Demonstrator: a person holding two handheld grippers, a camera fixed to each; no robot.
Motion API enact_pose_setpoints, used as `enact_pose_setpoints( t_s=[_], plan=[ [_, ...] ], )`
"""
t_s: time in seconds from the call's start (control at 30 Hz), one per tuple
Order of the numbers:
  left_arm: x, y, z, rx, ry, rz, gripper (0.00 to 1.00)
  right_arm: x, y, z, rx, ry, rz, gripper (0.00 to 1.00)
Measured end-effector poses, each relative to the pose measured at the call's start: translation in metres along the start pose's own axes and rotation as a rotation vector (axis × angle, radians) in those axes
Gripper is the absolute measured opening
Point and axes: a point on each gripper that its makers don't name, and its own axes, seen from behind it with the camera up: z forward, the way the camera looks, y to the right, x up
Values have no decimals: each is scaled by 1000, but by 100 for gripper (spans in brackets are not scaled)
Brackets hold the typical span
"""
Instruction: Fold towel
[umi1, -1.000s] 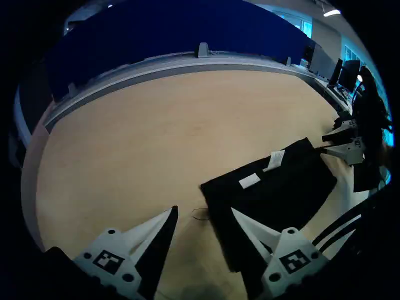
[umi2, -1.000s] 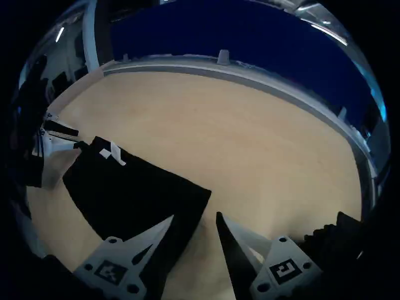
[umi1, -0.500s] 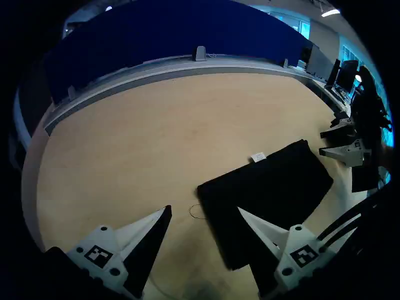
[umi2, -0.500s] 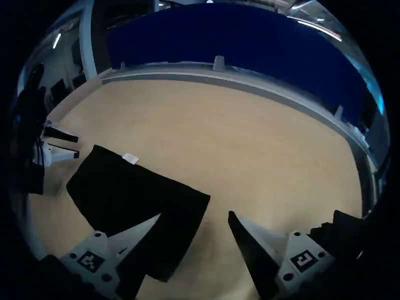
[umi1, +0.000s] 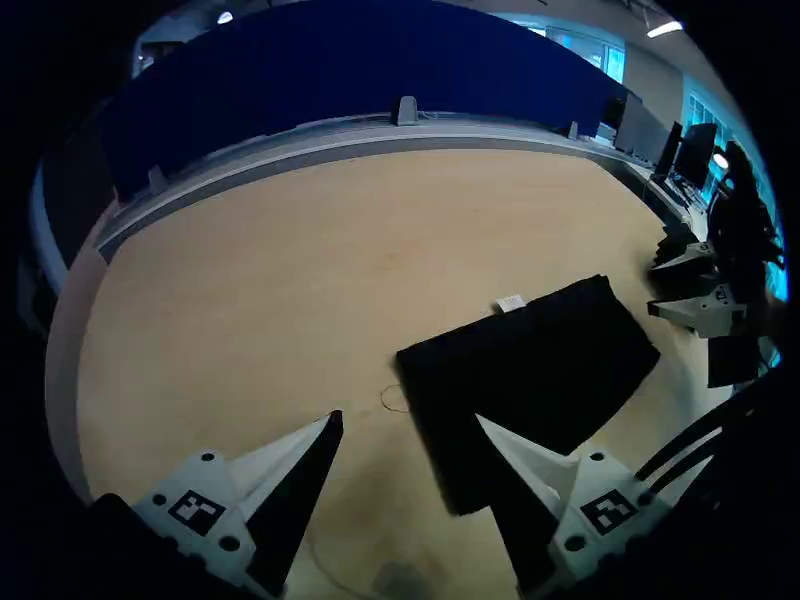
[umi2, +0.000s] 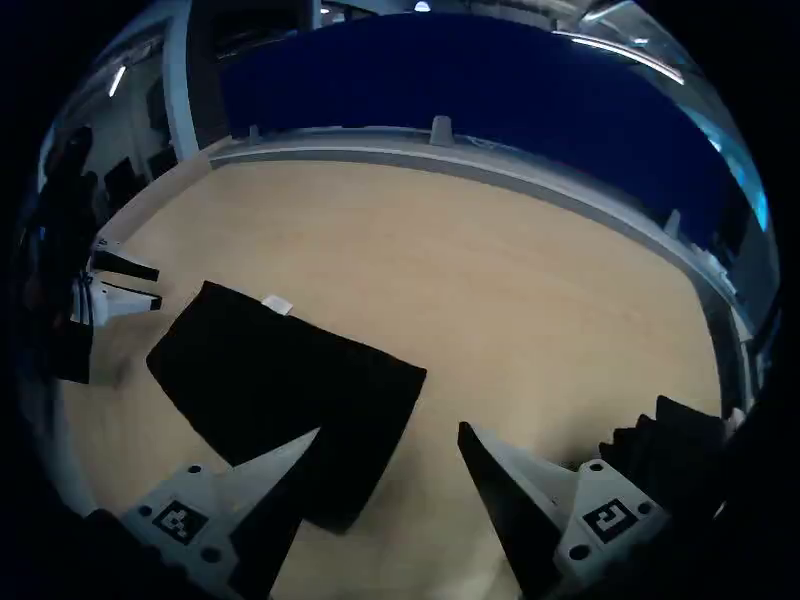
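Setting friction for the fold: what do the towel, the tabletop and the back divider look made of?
Towel: black matte cloth, lying flat and limp, with a white tag at one edge; the weave is too dark to tell.
Tabletop: pale wood-look, probably laminate, smooth with a faint sheen.
Divider: dark blue and matte, likely a fabric-covered panel.

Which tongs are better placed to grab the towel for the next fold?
Left, narrowly: the edge of the black towel shows between the open left tongs. The right tongs, also open, look about as close.
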Motion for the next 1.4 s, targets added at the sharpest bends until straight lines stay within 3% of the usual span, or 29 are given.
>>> enact_pose_setpoints(
  t_s=[0.47, 0.67, 0.97, 1.4],
  plan=[
    [-40, 7, -35, 10, -7, -26, 88, -29, -11, -30, 2, 3, 26, 97],
    [-49, 6, -42, 22, -9, -38, 88, -34, -14, -33, 13, 0, 17, 97],
    [-65, 0, -65, 67, -6, -63, 87, -38, -25, -30, 61, -18, -55, 97],
    [-105, -11, -119, 154, 2, -159, 88, -58, -45, -24, 160, -94, -201, 96]
  ],
)
